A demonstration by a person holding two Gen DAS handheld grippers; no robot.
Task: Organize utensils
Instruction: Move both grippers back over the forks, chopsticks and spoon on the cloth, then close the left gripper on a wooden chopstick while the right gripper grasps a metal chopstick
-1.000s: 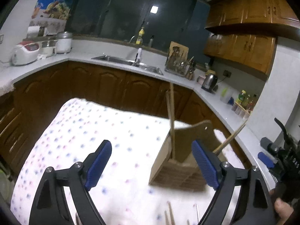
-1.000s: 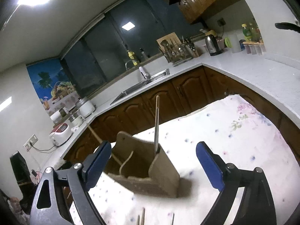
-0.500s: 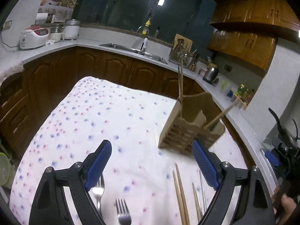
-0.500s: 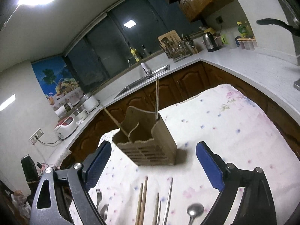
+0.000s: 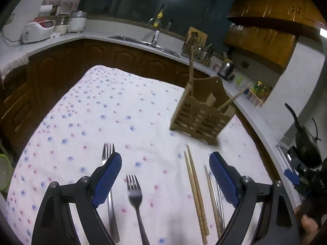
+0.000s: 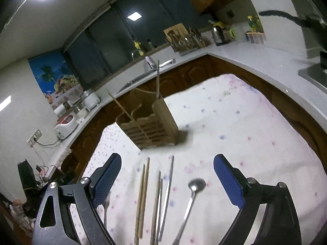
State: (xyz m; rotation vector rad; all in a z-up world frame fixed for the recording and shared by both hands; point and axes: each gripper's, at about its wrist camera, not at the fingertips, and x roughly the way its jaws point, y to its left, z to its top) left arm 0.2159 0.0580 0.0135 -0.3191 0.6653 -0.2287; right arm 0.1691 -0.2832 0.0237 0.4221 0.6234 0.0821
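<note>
A wooden utensil holder point(image 5: 202, 115) stands on the flowered tablecloth point(image 5: 114, 110) with two chopsticks sticking up from it; it also shows in the right wrist view point(image 6: 152, 125). Two forks point(image 5: 134, 198) lie near the front, one partly under my left finger. A wooden chopstick pair point(image 5: 195, 185) and metal chopsticks point(image 5: 214, 196) lie beside them. In the right wrist view I see the wooden chopsticks point(image 6: 142, 194), metal chopsticks point(image 6: 163, 196) and a spoon point(image 6: 193, 194). My left gripper point(image 5: 164, 180) is open and empty above the forks. My right gripper point(image 6: 166, 182) is open and empty above the chopsticks and spoon.
A white countertop point(image 5: 126, 40) with a sink, rice cookers point(image 5: 38, 29), a dish rack point(image 5: 197, 49) and a kettle point(image 5: 225, 67) wraps around behind the table. A dark wok point(image 5: 306, 143) sits at the right. Brown cabinets stand below and above.
Both grippers have pulled back and tilted down. The forks, chopsticks and spoon on the cloth have come into view, and the holder now sits farther away.
</note>
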